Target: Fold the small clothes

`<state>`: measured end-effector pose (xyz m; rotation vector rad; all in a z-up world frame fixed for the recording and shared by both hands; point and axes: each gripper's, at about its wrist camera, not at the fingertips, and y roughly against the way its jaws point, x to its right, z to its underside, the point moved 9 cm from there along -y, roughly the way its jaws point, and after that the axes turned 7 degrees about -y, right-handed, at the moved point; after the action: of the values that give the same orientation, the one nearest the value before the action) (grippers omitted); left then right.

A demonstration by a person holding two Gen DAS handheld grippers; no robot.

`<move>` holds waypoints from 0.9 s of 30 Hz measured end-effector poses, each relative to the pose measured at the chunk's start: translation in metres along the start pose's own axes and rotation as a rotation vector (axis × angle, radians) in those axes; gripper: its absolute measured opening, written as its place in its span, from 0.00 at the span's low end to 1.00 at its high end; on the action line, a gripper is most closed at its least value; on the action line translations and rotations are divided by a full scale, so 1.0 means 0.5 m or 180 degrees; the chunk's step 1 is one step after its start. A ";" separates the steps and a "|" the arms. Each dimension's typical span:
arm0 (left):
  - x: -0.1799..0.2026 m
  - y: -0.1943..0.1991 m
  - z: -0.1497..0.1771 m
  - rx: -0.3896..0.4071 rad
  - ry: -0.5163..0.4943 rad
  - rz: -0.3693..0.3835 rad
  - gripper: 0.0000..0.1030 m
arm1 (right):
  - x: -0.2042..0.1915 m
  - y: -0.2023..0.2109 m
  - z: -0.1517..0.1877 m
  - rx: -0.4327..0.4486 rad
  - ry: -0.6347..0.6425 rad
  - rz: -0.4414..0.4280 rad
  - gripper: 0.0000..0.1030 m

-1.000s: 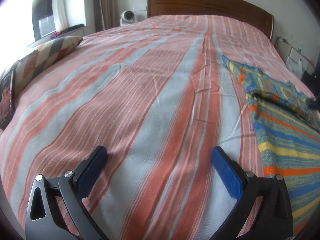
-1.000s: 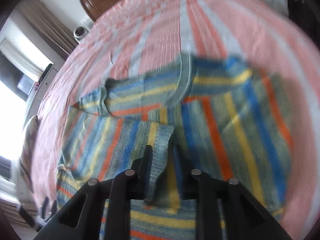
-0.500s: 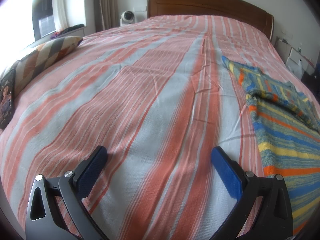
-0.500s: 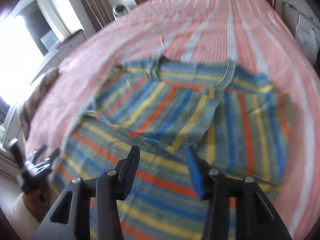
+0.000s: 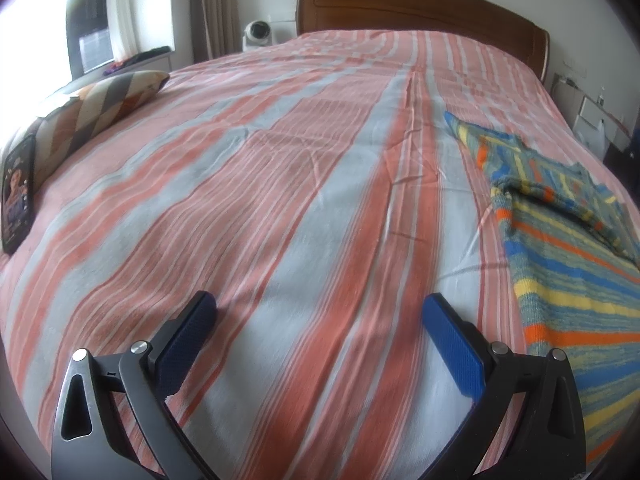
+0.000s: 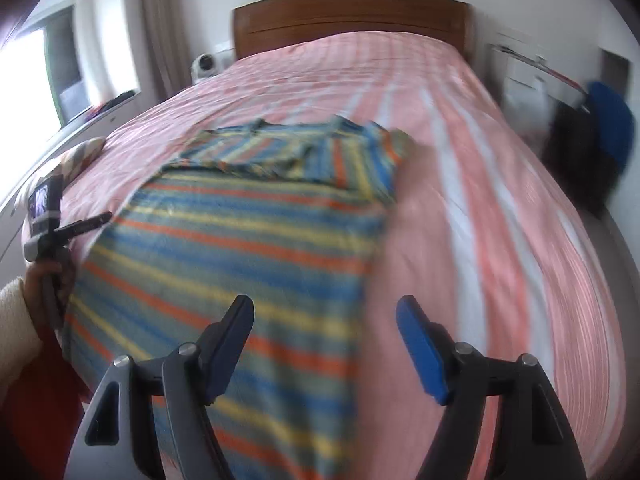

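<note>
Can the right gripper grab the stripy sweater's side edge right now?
Probably yes. The right gripper, jaws opening and empty, hangs just above the striped sweater edge, nothing between them.

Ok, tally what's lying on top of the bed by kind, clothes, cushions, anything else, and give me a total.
Striped knitted sweater: 1
Patterned cushion: 1
Dark flat item with a picture on it, at the bed's edge beside the cushion: 1
Total: 3
Neither tool holds anything; the left tool stands open and the right tool is opening.
</note>
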<state>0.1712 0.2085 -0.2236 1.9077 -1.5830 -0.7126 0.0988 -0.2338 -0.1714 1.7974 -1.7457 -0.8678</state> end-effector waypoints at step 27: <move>0.065 0.217 0.081 -0.0154 0.0015 0.0400 0.99 | 0.060 0.042 0.078 0.0250 -0.0327 0.0135 0.71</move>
<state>0.0732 0.1566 -0.1771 1.7571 -1.6515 -0.6860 0.0555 -0.2615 -0.1862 1.7867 -1.9000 -0.9001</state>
